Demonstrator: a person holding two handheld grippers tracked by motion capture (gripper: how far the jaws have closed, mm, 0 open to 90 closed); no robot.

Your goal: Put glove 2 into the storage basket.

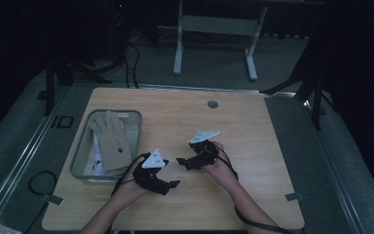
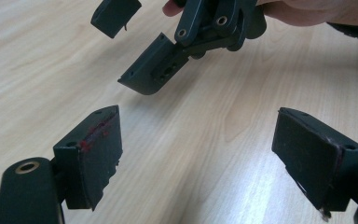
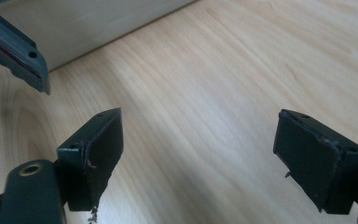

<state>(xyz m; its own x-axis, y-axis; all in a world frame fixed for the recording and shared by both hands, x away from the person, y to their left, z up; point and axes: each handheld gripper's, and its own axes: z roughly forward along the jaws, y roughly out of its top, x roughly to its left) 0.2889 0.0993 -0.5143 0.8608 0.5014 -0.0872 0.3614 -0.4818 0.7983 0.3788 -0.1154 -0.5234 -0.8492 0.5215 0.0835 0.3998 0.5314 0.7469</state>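
My left gripper (image 1: 171,174) is held low over the near middle of the wooden table (image 1: 253,146), pointing right. In the left gripper view its gripper (image 2: 200,154) is open, with bare wood between the black pads. My right gripper (image 1: 184,153) sits just beyond it, pointing left toward it. Its own view shows that gripper (image 3: 198,154) open too, with nothing between the jaws. The two grippers are close, tips nearly facing but apart. The right gripper (image 2: 168,60) hangs at the top of the left gripper view. One left gripper jaw edges into the right gripper view's upper left corner.
A clear bin (image 1: 80,151) stands at the table's left, holding a beige glove (image 1: 111,139) and some white items. Its pale wall (image 3: 98,23) lies ahead in the right gripper view. A round cable hole (image 1: 213,104) marks the far edge. A table frame (image 1: 214,29) stands beyond.
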